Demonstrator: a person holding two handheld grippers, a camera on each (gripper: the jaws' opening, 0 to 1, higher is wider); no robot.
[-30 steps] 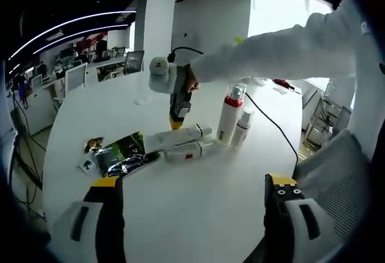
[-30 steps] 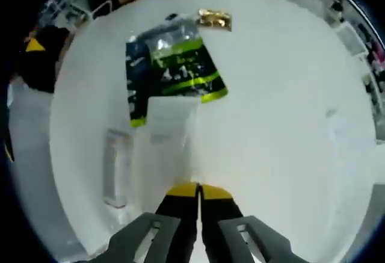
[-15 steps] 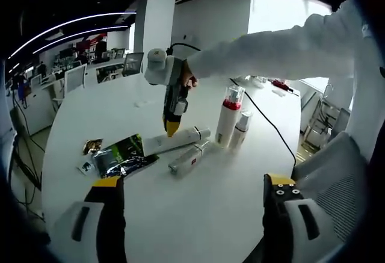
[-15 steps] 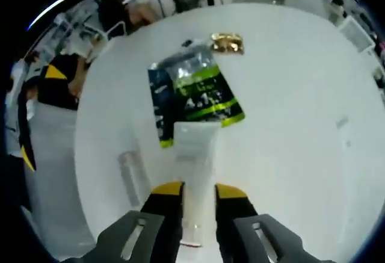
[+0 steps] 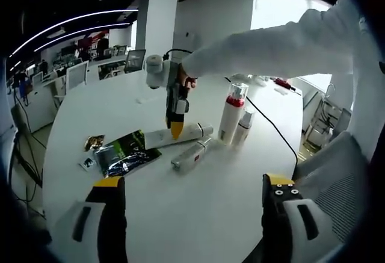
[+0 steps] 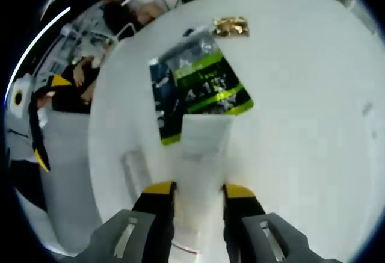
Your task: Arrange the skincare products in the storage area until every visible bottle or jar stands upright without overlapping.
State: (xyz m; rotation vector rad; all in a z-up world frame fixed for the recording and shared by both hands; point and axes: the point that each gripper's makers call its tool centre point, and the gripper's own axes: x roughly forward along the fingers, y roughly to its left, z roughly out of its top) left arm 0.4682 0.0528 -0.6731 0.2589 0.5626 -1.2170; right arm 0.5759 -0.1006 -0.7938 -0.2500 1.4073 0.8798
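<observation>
Tube [image 6: 201, 173] flat on white table [image 6: 301, 94], long axis along right gripper [image 6: 197, 192], crimped end toward green pouch [image 6: 198, 91] (partly overlapping it). Jaws apart, straddling tube. Left gripper [image 5: 192, 191] wide apart, holding nothing.

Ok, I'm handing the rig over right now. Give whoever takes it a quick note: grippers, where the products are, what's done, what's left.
Right gripper: open, jaws straddling the lying white tube; not clamped yet.
Left gripper: open, empty, held back near the table edge.
Standing upright: red-collared bottle and the small white bottle beside it.
Lying flat: the white tube and a smaller white bottle next to it.
Also on the table: green-and-black pouch and a gold wrapper.
Left to do: close on the tube, stand it up, then stand the smaller bottle.
</observation>
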